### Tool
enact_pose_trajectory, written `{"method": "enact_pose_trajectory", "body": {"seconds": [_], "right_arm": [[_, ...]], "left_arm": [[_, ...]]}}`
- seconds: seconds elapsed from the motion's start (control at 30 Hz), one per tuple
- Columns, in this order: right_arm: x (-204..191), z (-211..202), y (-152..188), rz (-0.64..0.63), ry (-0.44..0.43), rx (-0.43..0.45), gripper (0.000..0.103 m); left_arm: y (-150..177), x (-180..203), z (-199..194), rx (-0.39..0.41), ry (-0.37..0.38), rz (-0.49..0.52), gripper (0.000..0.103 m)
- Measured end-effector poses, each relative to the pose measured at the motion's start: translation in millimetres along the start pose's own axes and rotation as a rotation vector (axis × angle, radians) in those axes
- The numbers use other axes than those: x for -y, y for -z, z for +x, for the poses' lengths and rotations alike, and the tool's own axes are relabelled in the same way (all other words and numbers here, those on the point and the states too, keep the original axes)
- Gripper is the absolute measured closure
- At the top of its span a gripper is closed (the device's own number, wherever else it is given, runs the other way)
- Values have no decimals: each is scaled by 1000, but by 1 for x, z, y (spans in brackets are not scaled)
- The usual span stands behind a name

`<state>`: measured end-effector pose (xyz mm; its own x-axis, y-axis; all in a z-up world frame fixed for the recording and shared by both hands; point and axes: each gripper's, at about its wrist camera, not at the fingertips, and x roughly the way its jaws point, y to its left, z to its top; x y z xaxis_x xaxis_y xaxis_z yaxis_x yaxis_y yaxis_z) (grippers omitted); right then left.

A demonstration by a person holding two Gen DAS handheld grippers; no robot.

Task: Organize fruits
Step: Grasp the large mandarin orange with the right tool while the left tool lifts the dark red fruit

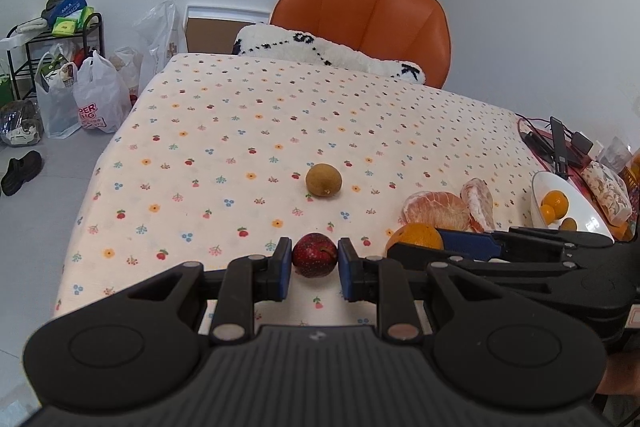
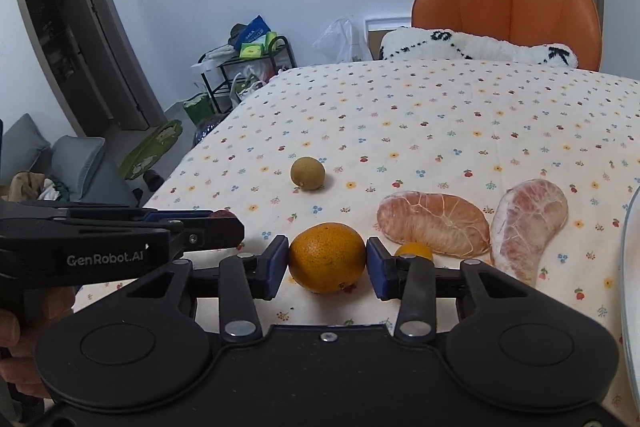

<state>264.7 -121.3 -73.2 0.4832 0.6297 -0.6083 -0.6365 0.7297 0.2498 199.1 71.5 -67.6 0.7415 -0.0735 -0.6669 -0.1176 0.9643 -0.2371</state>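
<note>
A dark red fruit (image 1: 314,259) rests low on the flowered tablecloth (image 1: 240,131), and my left gripper (image 1: 315,265) is shut on it, its blue pads against both sides. My right gripper (image 2: 327,261) is shut on a large orange (image 2: 326,255), which also shows in the left wrist view as the orange (image 1: 416,235). A brownish-green round fruit (image 1: 324,179) (image 2: 307,173) lies alone farther out. Two peeled pomelo pieces (image 2: 434,223) (image 2: 528,223) lie to the right, with a small orange (image 2: 414,251) beside them. A white bowl (image 1: 580,193) at the right holds small oranges (image 1: 555,203).
An orange chair (image 1: 368,11) with a white fluffy cushion (image 1: 328,53) stands at the table's far edge. Cables and black devices (image 1: 560,147) lie at the right. Plastic bags (image 1: 96,99) and a rack stand on the floor to the left. A hand (image 2: 16,347) holds the left gripper.
</note>
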Motion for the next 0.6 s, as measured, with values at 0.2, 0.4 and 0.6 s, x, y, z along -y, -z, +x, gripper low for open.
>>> {"method": "enact_pose_trajectory", "body": {"seconds": [0.2, 0.4, 0.6], "right_arm": [[3, -18, -2, 4, 2, 29, 63], [11, -39, -2, 14, 22, 61, 63], [32, -61, 3, 47, 62, 90, 63]], "left_arm": [[-4, 7, -6, 20, 12, 11, 80], [-8, 22, -12, 38, 31, 24, 80], [-11, 45, -14, 49, 65, 56, 80]]}}
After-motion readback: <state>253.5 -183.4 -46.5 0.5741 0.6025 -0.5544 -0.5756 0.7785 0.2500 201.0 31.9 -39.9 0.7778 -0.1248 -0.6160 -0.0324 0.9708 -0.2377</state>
